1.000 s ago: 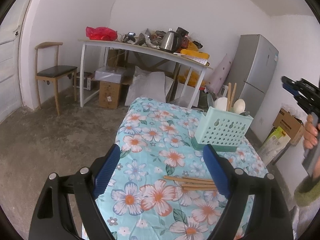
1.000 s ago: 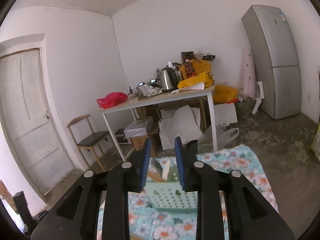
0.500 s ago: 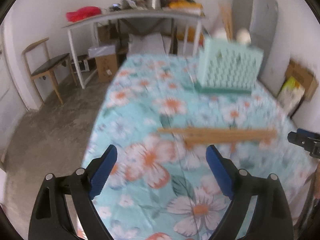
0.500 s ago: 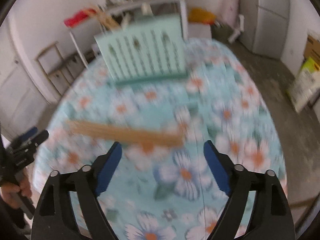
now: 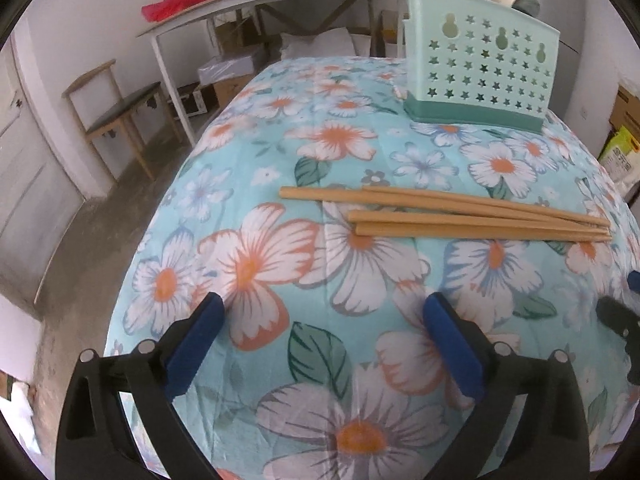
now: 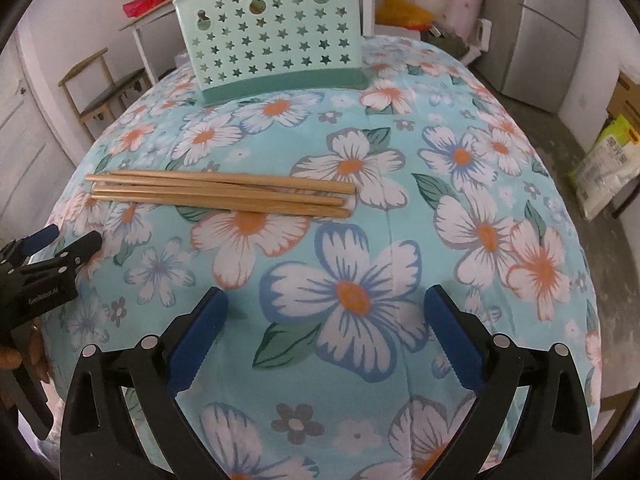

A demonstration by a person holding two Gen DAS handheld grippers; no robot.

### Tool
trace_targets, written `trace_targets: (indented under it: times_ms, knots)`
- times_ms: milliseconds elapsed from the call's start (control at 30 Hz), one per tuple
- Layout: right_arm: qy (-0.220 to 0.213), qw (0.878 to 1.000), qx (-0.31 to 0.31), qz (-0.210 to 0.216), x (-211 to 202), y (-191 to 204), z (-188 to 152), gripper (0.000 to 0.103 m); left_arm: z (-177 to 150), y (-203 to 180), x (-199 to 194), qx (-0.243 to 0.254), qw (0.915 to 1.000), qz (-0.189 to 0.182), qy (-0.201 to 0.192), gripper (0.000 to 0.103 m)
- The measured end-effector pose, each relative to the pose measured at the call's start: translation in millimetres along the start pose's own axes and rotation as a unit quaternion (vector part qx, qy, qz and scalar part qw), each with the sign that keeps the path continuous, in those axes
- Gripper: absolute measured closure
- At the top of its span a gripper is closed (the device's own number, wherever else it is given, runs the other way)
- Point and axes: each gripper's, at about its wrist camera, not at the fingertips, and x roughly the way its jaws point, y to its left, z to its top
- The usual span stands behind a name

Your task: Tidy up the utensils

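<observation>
I see both jaws opening, empty | left gripper (image 5: 320,312), right gripper (image 6: 324,306) | tan wooden chopsticks (image 5: 460,216) loose on floral worktop (image 5: 248,256) | mint star-perforated plastic holder (image 5: 480,68) behind

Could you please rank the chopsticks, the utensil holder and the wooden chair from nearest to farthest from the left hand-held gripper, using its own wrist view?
1. Chopsticks, flat on the tablecloth ahead.
2. Utensil holder, upright, far right.
3. Wooden chair, on the floor beyond, left.
</observation>
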Motion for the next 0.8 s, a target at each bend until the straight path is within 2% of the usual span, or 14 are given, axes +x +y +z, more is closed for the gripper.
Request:
trace_targets:
  times_ms: [167,800]
  knots:
    - [-0.012,1.0,0.005,0.003,-2.1,-0.1,-2.8,0.008,1.8,0.6,1.6,-0.01,0.9999,0.0,0.007,0.004]
    - [0.006,1.0,0.017,-0.016,2.6,3.9,3.4,0.008,3.3,1.2,0.4,-0.026,0.9993,0.007,0.024,0.004]
